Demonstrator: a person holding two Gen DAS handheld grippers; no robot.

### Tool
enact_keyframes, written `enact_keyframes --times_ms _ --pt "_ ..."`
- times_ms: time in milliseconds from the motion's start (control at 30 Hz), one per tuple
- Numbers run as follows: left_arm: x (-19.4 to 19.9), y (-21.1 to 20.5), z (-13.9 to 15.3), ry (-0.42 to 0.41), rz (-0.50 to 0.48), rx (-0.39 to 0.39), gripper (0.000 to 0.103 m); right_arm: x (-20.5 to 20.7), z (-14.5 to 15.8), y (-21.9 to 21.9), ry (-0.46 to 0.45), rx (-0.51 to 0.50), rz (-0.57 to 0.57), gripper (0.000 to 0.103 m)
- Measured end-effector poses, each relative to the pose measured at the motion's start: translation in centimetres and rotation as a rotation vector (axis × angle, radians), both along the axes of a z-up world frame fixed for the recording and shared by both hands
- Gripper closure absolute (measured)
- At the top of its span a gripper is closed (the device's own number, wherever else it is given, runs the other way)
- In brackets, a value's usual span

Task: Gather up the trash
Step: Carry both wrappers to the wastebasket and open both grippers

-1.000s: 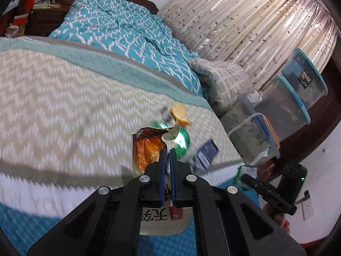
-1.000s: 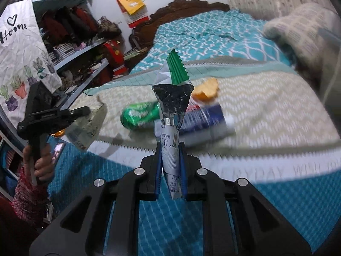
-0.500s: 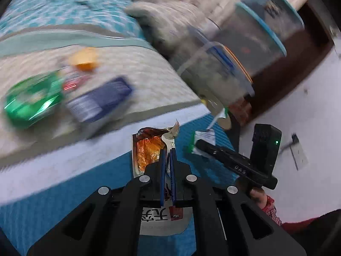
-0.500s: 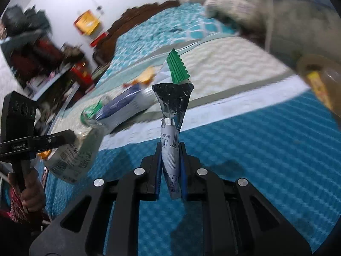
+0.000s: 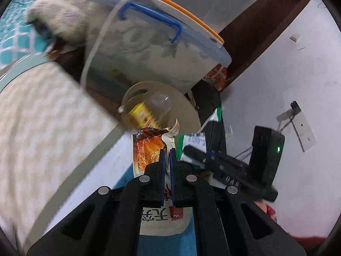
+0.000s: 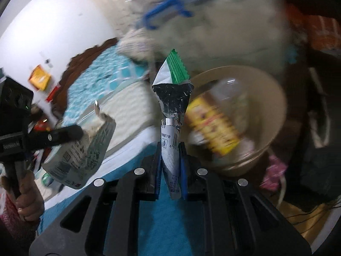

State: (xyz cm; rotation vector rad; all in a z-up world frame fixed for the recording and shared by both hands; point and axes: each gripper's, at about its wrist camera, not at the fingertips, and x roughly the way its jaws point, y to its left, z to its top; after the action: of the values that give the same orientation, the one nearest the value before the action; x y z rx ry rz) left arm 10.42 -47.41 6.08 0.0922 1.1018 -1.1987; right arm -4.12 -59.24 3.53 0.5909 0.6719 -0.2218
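Both grippers loaded with wrappers, right by the bin

Left gripper (image 5: 167, 149) is clamped tight on an orange snack wrapper (image 5: 147, 149), right gripper (image 6: 170, 147) pinched on a crumpled green-tipped wrapper (image 6: 173, 98). Beige bin (image 6: 275, 115) sits just past them beside the bed (image 5: 42, 115), a yellow-labelled bottle (image 6: 213, 125) already inside, a clear storage box (image 5: 153, 42) behind it

Orange foil snack wrapper (image 5: 147, 151): torn open, crumpled, pinched upright.
Green-white twisted foil wrapper (image 6: 172, 115): upright, clamped.
Beige round bin (image 6: 275, 106): holds a yellow-labelled clear plastic bottle (image 6: 215, 125).
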Motion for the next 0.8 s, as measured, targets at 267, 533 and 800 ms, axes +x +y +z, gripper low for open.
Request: enact_keyframes --times_ms 267,533,800 --pt "1.8 -10.0 -3.8 -0.027 0.033 0.11 0.058 2.4 -2.1 -4.6 0.112 0.0 -0.028 0.069" --pt "2.2 -6.2 -2.7 -0.003 0.097 0.052 0.049 0.8 -0.8 -5.1 0.004 -0.029 -0.133 0.027" --pt "-0.8 3.4 -0.1 -0.09 0.139 -0.001 0.045 -1.0 2.2 -1.6 -0.152 -0.058 -0.131 0.031"
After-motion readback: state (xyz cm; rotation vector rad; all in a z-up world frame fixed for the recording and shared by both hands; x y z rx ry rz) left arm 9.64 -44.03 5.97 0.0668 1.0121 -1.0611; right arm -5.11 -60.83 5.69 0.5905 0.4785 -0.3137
